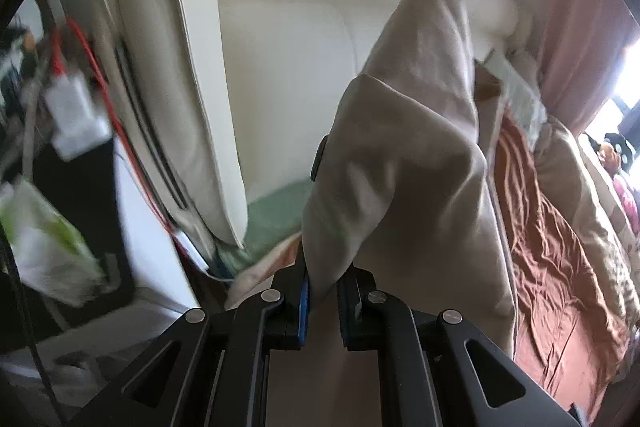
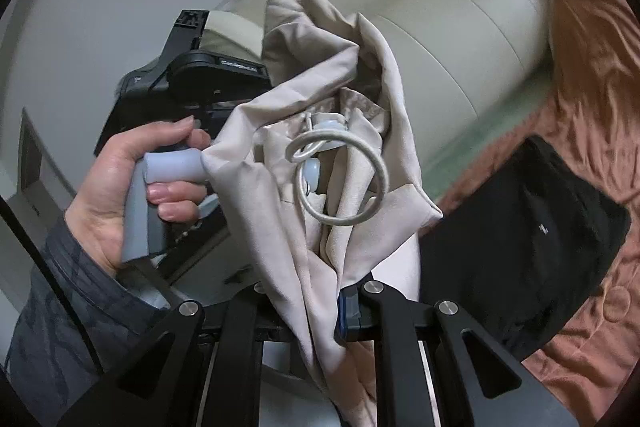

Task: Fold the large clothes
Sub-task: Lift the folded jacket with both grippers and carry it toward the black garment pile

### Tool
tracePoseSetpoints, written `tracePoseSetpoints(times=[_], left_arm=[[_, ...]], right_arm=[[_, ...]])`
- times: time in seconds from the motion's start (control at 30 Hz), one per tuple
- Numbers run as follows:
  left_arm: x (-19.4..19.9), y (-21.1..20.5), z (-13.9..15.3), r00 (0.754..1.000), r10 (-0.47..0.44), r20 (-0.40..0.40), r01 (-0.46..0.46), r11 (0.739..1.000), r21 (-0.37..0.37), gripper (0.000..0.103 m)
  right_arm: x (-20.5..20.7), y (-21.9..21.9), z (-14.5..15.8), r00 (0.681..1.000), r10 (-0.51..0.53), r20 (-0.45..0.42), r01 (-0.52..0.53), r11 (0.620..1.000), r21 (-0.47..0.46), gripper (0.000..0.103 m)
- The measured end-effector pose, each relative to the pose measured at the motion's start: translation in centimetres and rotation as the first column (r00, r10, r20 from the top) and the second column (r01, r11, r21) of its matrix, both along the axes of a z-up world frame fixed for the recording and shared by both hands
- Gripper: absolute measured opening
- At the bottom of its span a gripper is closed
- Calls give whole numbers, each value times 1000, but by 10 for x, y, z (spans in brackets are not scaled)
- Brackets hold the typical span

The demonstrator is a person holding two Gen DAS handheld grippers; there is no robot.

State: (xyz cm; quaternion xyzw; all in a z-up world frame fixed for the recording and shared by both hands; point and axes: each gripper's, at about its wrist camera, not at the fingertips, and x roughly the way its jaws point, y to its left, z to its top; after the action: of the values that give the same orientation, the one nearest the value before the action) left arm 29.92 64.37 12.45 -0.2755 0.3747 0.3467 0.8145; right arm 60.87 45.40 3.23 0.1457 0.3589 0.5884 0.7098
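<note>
The beige garment (image 2: 320, 131) is raised off the bed, bunched between the two grippers, with its inner lining, a pale cord lock and a looped drawstring (image 2: 340, 183) exposed toward the right wrist camera. The left gripper (image 1: 322, 301) has its jaws clenched on a fold of the same garment (image 1: 404, 163), which rises in a tall peak directly ahead of the lens. The right gripper (image 2: 320, 307) likewise has its jaws closed on gathered fabric, one blue pad showing at the cloth's edge. Below lies the bed, covered by a rumpled rust-coloured bedspread (image 1: 556, 267), with a cream padded headboard (image 2: 460, 39) behind it and a plain pale wall above. A flat black item (image 2: 520, 243) rests on the bedspread, just beside the hanging cloth. In the right wrist view the person's left hand (image 2: 120, 187) grips the grey handle of the other gripper, dark sleeve at the wrist. To the left of the bed stands a cream upholstered panel (image 1: 192, 59), with red cords and a white tag beyond it – all motion-blurred. A pink curtain (image 1: 572, 39) hangs by a bright window. The garment blocks the centre of both views; the left jaw in the right wrist view is covered by cloth, and the garment's overall shape cannot be determined.
</note>
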Motion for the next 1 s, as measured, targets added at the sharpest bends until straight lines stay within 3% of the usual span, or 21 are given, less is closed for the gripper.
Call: tracePoseSetpoints(times=[0.1, 0.23, 0.4, 0.53, 0.57, 0.63, 0.7, 0.77, 0.87, 1.0], left_arm=[[14, 14, -28, 1000, 10, 1, -10, 999, -39, 11], [42, 18, -45, 998, -56, -9, 56, 998, 12, 11], [73, 22, -66, 993, -115, 14, 115, 993, 16, 11], [94, 14, -93, 986, -150, 67, 148, 988, 40, 12], [95, 13, -99, 987, -146, 71, 143, 989, 41, 16], [97, 4, -121, 992, -119, 30, 117, 992, 55, 31], [102, -9, -142, 994, -92, -66, 97, 993, 74, 32], [97, -20, -152, 993, -83, -90, 91, 992, 89, 32], [78, -31, -162, 995, -69, -65, 74, 995, 69, 32], [29, -40, -174, 999, 36, 28, -35, 998, -45, 32]], right_arm=[[26, 5, -15, 1000, -10, -15, 9, 999, -32, 10], [55, 1, -23, 1000, -21, -15, 21, 999, -29, 10], [71, -12, -37, 993, -120, -19, 118, 990, -76, 11], [81, -28, -65, 975, -207, -84, 198, 975, -100, 13], [91, -29, -76, 966, -229, -120, 216, 970, -109, 13], [103, -35, -97, 950, -268, -162, 251, 961, -118, 14], [110, -39, -120, 924, -323, -203, 297, 943, -147, 14], [121, -43, -140, 897, -361, -254, 331, 931, -154, 15], [121, -53, -160, 863, -370, -343, 352, 929, -117, 17], [106, -70, -163, 858, -361, -364, 353, 931, -92, 26]])
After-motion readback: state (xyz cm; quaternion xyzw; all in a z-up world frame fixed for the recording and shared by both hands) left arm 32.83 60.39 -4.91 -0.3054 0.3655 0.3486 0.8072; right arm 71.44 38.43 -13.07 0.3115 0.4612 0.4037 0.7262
